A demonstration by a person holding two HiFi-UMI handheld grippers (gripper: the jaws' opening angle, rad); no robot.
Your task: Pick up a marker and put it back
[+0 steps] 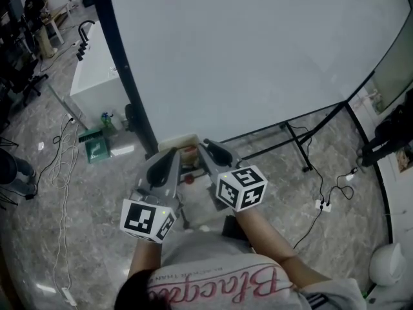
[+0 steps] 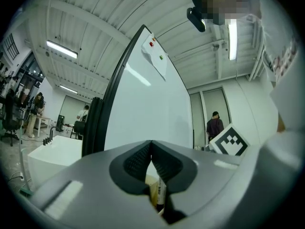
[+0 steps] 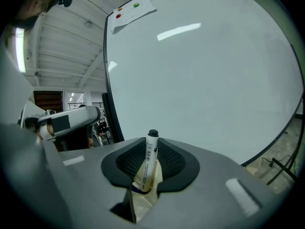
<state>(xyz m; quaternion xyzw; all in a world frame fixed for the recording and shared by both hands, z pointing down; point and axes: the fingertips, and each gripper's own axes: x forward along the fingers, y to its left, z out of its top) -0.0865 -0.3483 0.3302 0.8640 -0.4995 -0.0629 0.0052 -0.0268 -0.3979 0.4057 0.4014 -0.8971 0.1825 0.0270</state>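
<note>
In the right gripper view a white marker (image 3: 149, 160) with a black cap stands upright between the ribbed pads of my right gripper (image 3: 152, 142), which is shut on it. Its cap pokes out above the jaw tips, in front of the whiteboard (image 3: 205, 70). My left gripper (image 2: 151, 146) is shut, its tips touching with nothing between them. Through the gap below the tips a piece of a marker (image 2: 160, 192) and a beige box show. In the head view both grippers, left (image 1: 171, 155) and right (image 1: 208, 146), hover over the beige box (image 1: 187, 148) at the whiteboard's foot.
The big whiteboard (image 1: 258, 50) on a black stand (image 1: 303, 148) fills the front. A white counter (image 1: 97, 73) with a black tap is at the left, with green items (image 1: 97, 147) on the floor. Cables and a power strip (image 1: 321, 205) lie on the marble floor.
</note>
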